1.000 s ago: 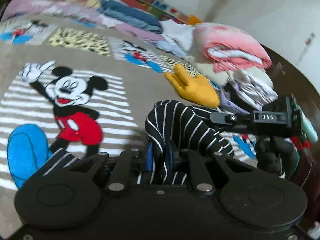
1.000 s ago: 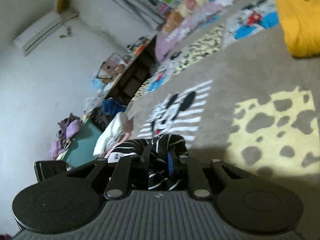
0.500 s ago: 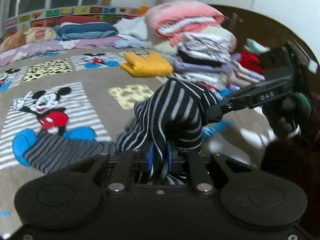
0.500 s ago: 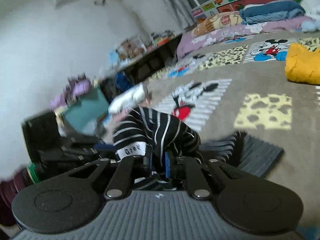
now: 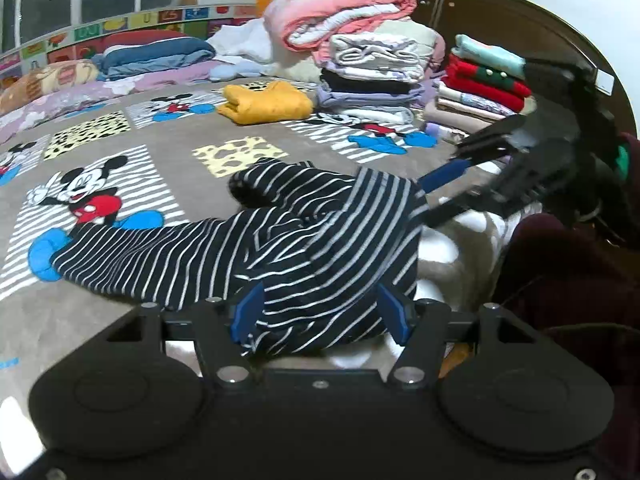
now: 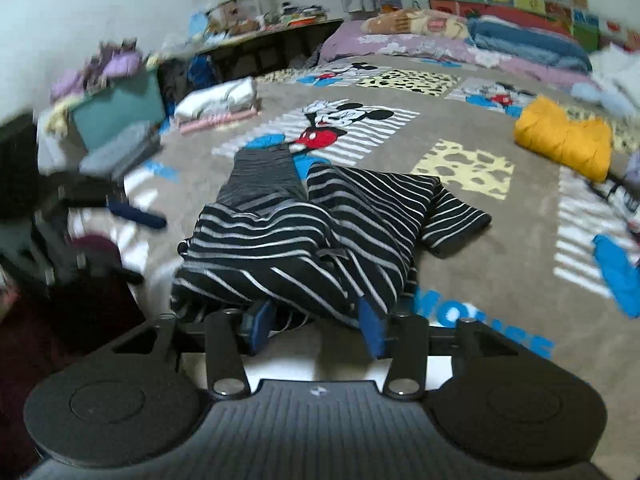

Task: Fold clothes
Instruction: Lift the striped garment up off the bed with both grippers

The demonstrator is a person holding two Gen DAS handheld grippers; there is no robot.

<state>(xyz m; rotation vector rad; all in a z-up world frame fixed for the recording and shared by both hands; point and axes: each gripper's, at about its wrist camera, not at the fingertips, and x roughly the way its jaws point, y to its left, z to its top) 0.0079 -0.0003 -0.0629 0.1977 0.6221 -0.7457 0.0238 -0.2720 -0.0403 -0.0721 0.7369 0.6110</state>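
The only writing that reads is on the blanket (image 6: 520, 240): large blue capitals near the right claw (image 6: 316, 326) spell "MOUSE", partly cut off by the claw's body. The same blanket carries Mickey prints (image 5: 86, 200) on white-striped panels and yellow spotted squares (image 5: 240, 156). Coloured letter tiles run along the bed's far edge, too small to read.

The striped shirt (image 5: 280, 248), black with thin white stripes, lies in a loose heap on the bed at the near edge, just in front of both claws. In the left wrist view its long axis runs across the frame, one end stretched out flat toward the left over the Mickey print, the bulk bunched toward the right. In the right wrist view a short sleeve (image 6: 456, 220) sticks out to the right, and a grey-striped part (image 6: 260, 176) points away toward the Mickey print.

The left claw (image 5: 322, 314) has just been opening; its blue pads stand apart with shirt fabric draped between them, not pinched. The right claw has likewise just been opening, its pads apart with the shirt's near hem lying over and between them, loose.

Beyond, a folded yellow garment (image 5: 266, 102) sits apart from the shirt, and stacks of folded clothes (image 5: 372, 68) rise at the far right.
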